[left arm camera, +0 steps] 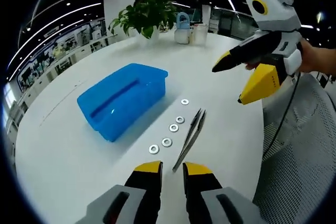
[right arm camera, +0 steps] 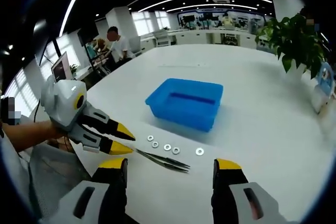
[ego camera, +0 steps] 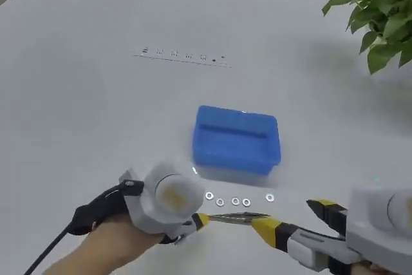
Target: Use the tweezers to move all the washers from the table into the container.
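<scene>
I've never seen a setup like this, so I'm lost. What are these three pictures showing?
No robot: a person holds two two-fingered grippers. One picture comes from a camera on the person's head; each round one comes from a camera on a gripper. On the white table sit a blue container, five washers in a row and tweezers. The left gripper has the tweezers' end between its fingers; a firm pinch can't be confirmed. The right gripper is open, holding nothing.

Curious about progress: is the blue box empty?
Empty: the blue container looks bare inside; five washers lie on the table beside it.
</scene>
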### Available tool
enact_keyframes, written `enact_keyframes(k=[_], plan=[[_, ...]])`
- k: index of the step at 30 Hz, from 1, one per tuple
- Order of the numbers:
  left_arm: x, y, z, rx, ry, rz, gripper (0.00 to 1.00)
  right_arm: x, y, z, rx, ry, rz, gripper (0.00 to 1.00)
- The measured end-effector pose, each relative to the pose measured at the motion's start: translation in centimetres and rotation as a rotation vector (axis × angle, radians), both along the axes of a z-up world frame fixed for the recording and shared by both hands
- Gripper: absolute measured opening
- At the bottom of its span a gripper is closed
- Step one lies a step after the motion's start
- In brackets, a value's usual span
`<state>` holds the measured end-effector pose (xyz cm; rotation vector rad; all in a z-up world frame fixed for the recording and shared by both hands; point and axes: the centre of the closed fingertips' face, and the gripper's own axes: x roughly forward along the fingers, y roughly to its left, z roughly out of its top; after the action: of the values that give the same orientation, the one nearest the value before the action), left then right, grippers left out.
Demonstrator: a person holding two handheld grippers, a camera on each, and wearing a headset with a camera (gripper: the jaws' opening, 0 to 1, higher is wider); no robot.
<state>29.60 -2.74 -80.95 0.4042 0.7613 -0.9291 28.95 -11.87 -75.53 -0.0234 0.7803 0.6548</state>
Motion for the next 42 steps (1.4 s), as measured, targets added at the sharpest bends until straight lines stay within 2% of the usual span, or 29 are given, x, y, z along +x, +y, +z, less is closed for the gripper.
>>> enact_keyframes(k=[5, 7, 8, 11, 14, 15, 18, 20, 25, 28, 33, 37, 42], plan=[[0.0, -0.7, -0.6, 0.009, -0.005, -0.062, 0.06, -0.4, 1.1, -1.0, -0.002, 0.042, 0.068, 0.52], [0.1, -0.7, -1.0, 0.049, -0.038, -0.116, 0.04, -0.4, 1.5, -0.8, -0.015, 0.034, 0.090, 0.50], [-0.2, -0.9, -1.2, 0.052, -0.044, -0.154, 0.03, -0.4, 1.7, -0.7, -0.018, 0.032, 0.099, 0.49], [-0.2, -0.9, -1.4, 0.053, -0.031, -0.135, 0.00, -0.2, 1.7, -0.6, -0.021, 0.030, 0.106, 0.47], [-0.3, -1.1, -1.4, 0.047, -0.030, -0.156, 0.00, -0.2, 1.9, -0.6, -0.023, 0.032, 0.117, 0.46], [-0.5, -1.2, -1.4, 0.053, -0.037, -0.184, 0.00, -0.4, 2.1, -0.6, -0.030, 0.029, 0.133, 0.45], [-1.0, -1.2, -1.1, 0.050, -0.027, -0.201, 0.00, -0.6, 2.5, -0.6, -0.042, 0.024, 0.155, 0.42], [-1.3, -1.2, -0.5, 0.048, -0.026, -0.211, 0.00, -0.8, 2.7, -0.6, -0.054, 0.022, 0.177, 0.41], [-1.8, -1.3, 2.0, 0.029, -0.061, -0.233, 0.00, -1.1, 3.9, -0.5, -0.098, -0.009, 0.258, 0.37], [-1.9, -1.3, 3.9, 0.015, -0.092, -0.234, 0.00, -0.9, 4.5, -1.2, -0.134, -0.027, 0.282, 0.36], [-1.9, -1.3, 6.6, -0.031, -0.118, -0.222, 0.00, -0.9, 5.9, -2.7, -0.125, -0.006, 0.311, 0.33], [-2.1, -0.9, 7.2, -0.004, -0.137, -0.250, 0.00, -0.7, 7.0, -3.3, -0.159, -0.026, 0.353, 0.31], [-2.2, -0.8, 7.9, -0.019, -0.134, -0.260, 0.00, 0.0, 8.4, -3.4, -0.154, -0.037, 0.382, 0.24]])
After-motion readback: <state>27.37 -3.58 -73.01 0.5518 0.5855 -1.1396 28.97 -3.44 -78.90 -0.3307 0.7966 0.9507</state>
